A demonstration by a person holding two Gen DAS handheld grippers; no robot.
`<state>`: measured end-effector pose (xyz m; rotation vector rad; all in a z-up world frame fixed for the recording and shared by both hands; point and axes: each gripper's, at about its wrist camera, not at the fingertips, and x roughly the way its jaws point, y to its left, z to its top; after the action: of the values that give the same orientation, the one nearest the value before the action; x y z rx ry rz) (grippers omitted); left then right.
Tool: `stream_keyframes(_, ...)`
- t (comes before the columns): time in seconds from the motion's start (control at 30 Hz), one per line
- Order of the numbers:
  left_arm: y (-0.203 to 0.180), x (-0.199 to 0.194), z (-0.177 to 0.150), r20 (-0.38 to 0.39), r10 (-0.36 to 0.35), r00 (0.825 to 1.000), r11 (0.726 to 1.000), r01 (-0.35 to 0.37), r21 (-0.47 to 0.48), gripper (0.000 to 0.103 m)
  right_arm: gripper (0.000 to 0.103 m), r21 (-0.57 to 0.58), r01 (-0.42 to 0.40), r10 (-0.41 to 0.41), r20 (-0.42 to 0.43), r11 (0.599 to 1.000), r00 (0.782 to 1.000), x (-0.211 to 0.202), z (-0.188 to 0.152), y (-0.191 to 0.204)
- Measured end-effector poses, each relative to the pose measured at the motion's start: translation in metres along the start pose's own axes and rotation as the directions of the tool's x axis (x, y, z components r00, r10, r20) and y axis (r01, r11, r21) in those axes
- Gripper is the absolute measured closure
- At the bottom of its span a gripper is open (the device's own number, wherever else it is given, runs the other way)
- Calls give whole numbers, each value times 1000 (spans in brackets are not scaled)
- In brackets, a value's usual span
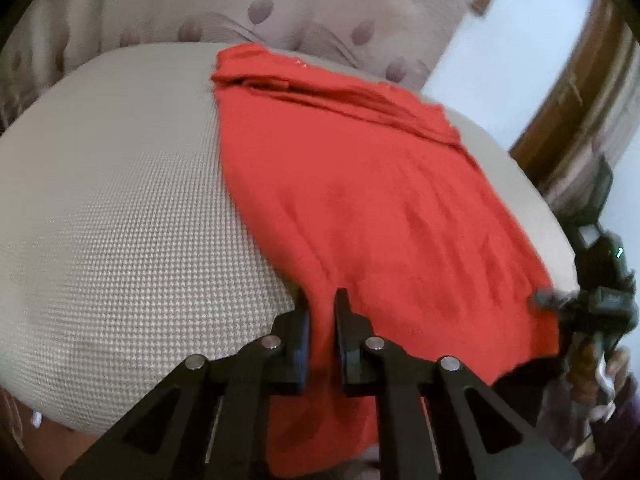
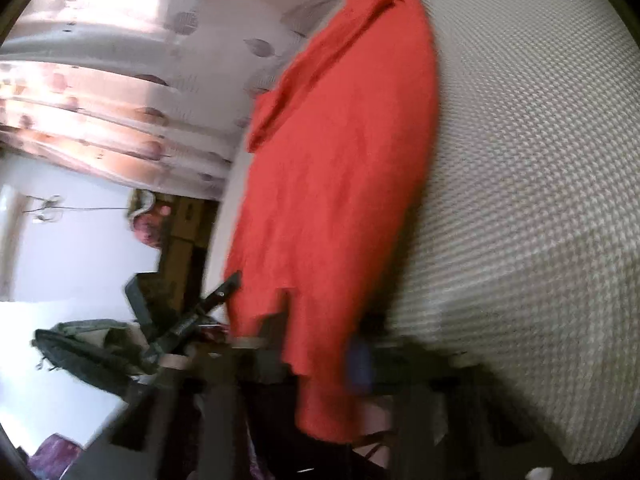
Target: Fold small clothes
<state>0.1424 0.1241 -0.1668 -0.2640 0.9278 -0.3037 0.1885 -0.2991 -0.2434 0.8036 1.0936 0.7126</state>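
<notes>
Left claw [image 1: 322,320] pinches the red garment's [image 1: 360,208] near hem (right claw's [image 2: 320,344] grip blurred), length running away.

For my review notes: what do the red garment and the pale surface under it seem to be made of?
Red garment: seemingly a soft, matte knit such as cotton jersey; it drapes limply, wrinkles finely and shows no sheen. Pale surface: seemingly a woven or waffle-textured fabric cover, off-white and matte, with a regular grid of small raised bumps. Exact fibres cannot be told. The left tool pinches the garment's near edge.
</notes>
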Motion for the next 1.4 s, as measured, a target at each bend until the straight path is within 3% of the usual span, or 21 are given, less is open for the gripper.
stream_keyframes(0.13, 7, -4, 1, 44, -58, 997, 995, 61, -77, 92, 95, -6, -30, 30, 24, 1000, 999, -10, -2, 2)
stream_keyframes(0.3, -3, -31, 7, 103, -80, 992, 996, 83, -28, 92, 95, -28, -74, 75, 62, 997, 995, -30, -2, 15)
stream_keyframes(0.47, -4, -47, 8, 114, -113, 987, 992, 119, -46, 92, 95, -20, -113, 114, 74, 993, 991, -44, -13, 16)
stream_keyframes(0.77, -5, -82, -27, 105, -133, 986, 990, 138, -43, 92, 95, 20, -162, 160, 66, 987, 985, -66, -43, 23)
stream_keyframes(0.93, -4, -111, -35, 147, -191, 971, 977, 203, -71, 92, 95, 54, -220, 216, 74, 974, 974, -83, -52, 35)
stream_keyframes(1.13, -18, -137, 8, 231, -249, 940, 963, 267, -47, 93, 95, -4, -280, 278, 134, 960, 951, -101, -3, 72)
stream_keyframes(1.27, -26, -138, 61, 302, -239, 923, 965, 259, -27, 93, 95, -18, -269, 268, 172, 963, 948, -98, 50, 83)
stream_keyframes(1.4, -31, -125, 105, 345, -172, 923, 981, 191, -22, 93, 95, 37, -261, 250, 185, 965, 950, -83, 103, 73)
